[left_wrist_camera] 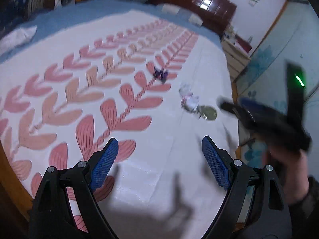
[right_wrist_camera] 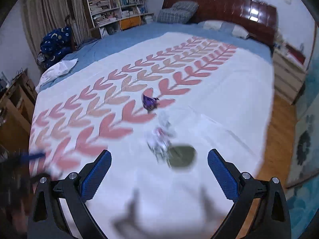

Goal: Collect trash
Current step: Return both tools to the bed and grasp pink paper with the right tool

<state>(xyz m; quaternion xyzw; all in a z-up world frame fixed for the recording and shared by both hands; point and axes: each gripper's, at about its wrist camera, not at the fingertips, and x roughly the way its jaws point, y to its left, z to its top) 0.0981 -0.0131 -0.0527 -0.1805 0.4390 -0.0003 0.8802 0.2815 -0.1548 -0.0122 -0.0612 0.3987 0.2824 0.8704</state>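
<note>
Three pieces of trash lie on the white bedspread (right_wrist_camera: 219, 103) with pink leaf print. A crumpled purple wrapper (left_wrist_camera: 160, 74) (right_wrist_camera: 149, 102) lies farthest. Nearer is a crumpled clear-and-white plastic wrapper (left_wrist_camera: 188, 97) (right_wrist_camera: 161, 137). Beside it lies a flat olive-green round piece (left_wrist_camera: 208, 112) (right_wrist_camera: 182, 155). My left gripper (left_wrist_camera: 159, 159) is open and empty above the bed's near part. My right gripper (right_wrist_camera: 159, 174) is open and empty, just short of the green piece. The right gripper also shows blurred at the right of the left wrist view (left_wrist_camera: 269, 119).
A dark wooden headboard (right_wrist_camera: 219, 4) and pillows (right_wrist_camera: 177, 13) are at the far end. A bookshelf (right_wrist_camera: 115, 2) stands at the back left. A white nightstand (right_wrist_camera: 287, 75) and wooden floor (right_wrist_camera: 277, 139) lie to the right. A wooden cabinet (right_wrist_camera: 14, 107) stands at the left.
</note>
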